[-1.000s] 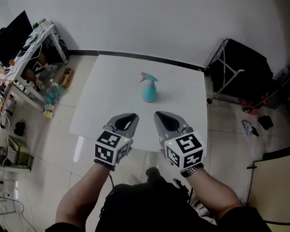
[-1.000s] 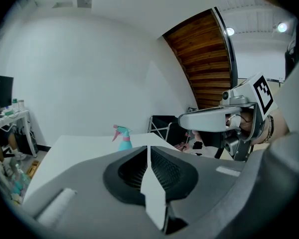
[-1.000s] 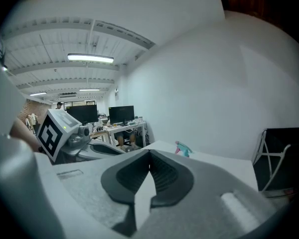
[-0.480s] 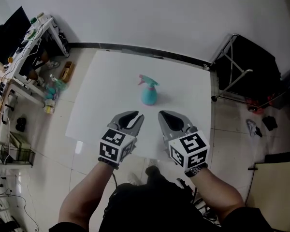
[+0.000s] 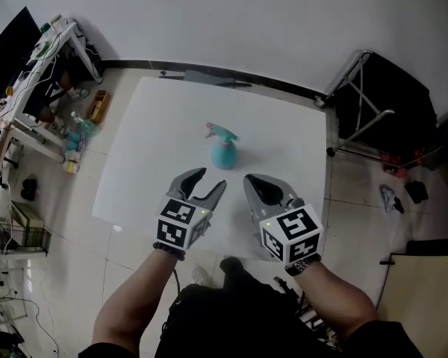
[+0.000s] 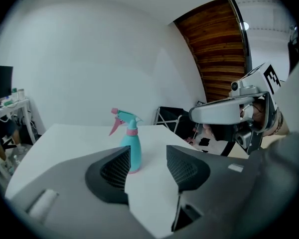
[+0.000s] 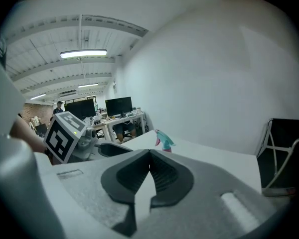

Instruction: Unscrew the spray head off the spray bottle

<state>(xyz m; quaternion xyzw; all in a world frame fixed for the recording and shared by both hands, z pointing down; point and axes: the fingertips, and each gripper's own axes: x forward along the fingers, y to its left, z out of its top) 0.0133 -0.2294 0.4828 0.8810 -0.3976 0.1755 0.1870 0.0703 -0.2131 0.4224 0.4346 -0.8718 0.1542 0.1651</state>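
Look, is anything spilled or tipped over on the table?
No, nothing stands out. The bottle stands upright on the table with its spray head on, and no spill shows around it.

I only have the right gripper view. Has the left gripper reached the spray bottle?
Observer: No. The left gripper is short of the spray bottle, jaws opening, nothing between them.
Operator: Is the bottle upright?
Observer: Yes, upright on the white table, spray head on, pink trigger toward the person's left.
Operator: Where is my right gripper?
Observer: The right gripper, shut, hovers over the table's near edge, apart from the bottle, beside the left one.
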